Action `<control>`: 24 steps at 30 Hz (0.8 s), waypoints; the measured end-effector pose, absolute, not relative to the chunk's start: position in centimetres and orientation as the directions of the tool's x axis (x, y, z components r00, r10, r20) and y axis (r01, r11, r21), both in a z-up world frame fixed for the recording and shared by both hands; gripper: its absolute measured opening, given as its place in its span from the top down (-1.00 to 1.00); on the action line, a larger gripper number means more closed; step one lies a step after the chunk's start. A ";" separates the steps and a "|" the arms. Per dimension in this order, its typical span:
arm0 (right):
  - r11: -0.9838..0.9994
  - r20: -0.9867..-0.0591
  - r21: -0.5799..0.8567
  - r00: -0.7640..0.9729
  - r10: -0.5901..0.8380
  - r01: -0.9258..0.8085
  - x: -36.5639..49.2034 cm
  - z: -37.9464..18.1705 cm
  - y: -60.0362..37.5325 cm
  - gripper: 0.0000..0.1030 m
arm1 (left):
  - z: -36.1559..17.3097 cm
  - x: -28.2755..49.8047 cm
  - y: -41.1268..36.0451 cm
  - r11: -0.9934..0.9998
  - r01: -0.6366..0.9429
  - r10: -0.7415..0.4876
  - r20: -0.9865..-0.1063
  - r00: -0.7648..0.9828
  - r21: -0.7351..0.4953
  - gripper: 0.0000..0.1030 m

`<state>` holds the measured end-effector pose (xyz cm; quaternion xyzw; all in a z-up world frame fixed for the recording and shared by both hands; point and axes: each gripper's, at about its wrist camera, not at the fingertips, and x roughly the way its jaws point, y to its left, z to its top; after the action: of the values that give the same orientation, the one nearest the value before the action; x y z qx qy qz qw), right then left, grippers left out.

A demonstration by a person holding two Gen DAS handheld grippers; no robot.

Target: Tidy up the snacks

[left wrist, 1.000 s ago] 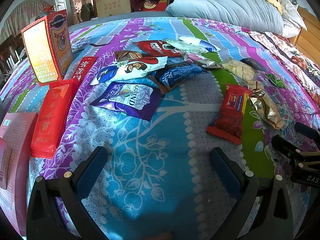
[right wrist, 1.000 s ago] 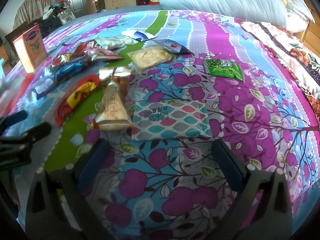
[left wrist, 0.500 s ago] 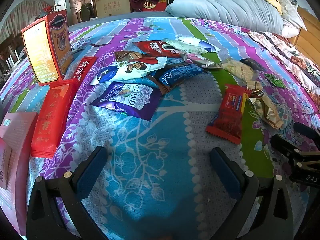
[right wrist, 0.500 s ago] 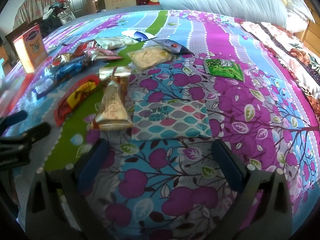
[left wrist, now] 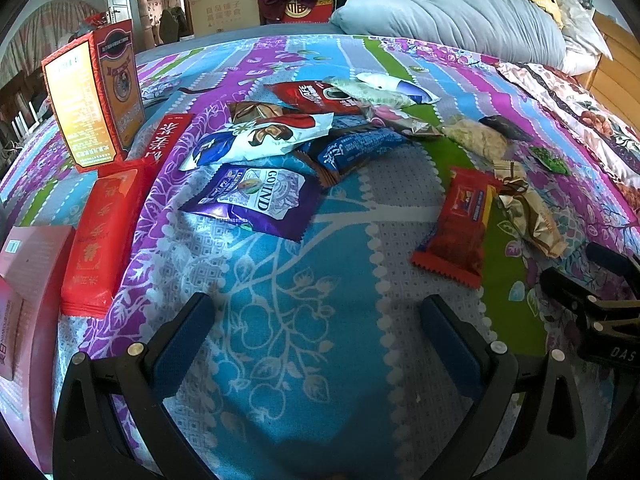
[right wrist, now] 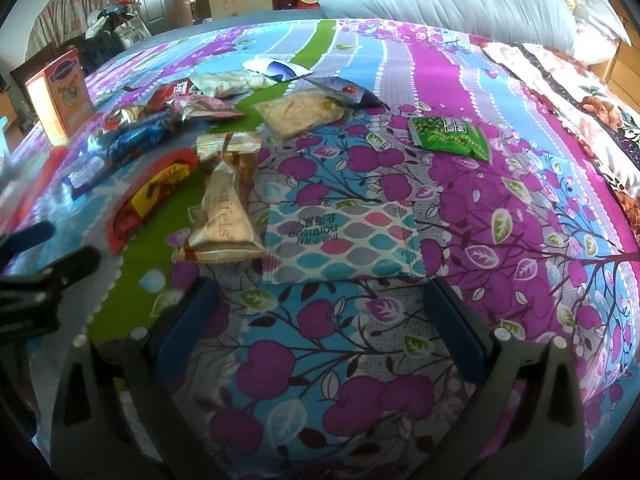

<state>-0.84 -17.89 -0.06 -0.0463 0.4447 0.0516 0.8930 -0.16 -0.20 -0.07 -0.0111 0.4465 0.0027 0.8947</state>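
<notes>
Left wrist view: left tongs (left wrist: 316, 334) spread wide, nothing between the 2 blue pads, hovering over bare bedspread (left wrist: 304, 320). Snacks lie scattered on the bed ahead. Purple packet (left wrist: 256, 198) sits flat just beyond the tongs, w/ a white-and-blue bag (left wrist: 260, 140) overlapping its far edge and a dark blue bar (left wrist: 356, 150) to the right of that. Red coffee sachet (left wrist: 312, 98) lies farther back, partly under a pale green pouch (left wrist: 368, 92). To the right, a red wrapper (left wrist: 458, 222) lies near a gold wafer pack (left wrist: 528, 212), apart from the main pile. At left, a tall red box (left wrist: 94, 94) stands upright; a long red pack (left wrist: 106, 236) lies flat in front of it, beside a pink box (left wrist: 28, 280) at the bed's edge. Part of the other tool shows at far right.

Right wrist view: right tongs (right wrist: 316, 328) also released, empty, pads wide apart. A patterned tissue pack (right wrist: 342, 246) lies flat just beyond the pads, near but not touching. Gold wafer pack (right wrist: 224, 216) sits right beside it on the left, red wrapper (right wrist: 150, 196) left of that. A green packet (right wrist: 450, 136) lies alone farther back on the right. A pale biscuit bag (right wrist: 300, 112) lies mid-bed, w/ more snacks piled behind and to the left.
</notes>
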 end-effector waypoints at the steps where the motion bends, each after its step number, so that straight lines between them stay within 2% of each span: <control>1: 0.990 -0.799 -0.038 0.599 0.050 -0.134 -0.9 -0.1 -17.8 -1.00 | -0.1 -0.2 -0.2 1.000 -0.015 -0.005 -0.799 0.602 -0.018 -1.00; 24: 0.990 -0.798 -0.036 0.600 0.052 -0.133 -0.9 -0.1 -17.8 -1.00 | -0.1 0.1 -0.6 1.000 -0.003 0.015 -0.802 0.597 0.017 -1.00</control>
<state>-0.87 -17.83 -0.09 -0.0456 0.4442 0.0518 0.8933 0.13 -0.64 -0.14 0.0069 0.4486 0.0052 0.8937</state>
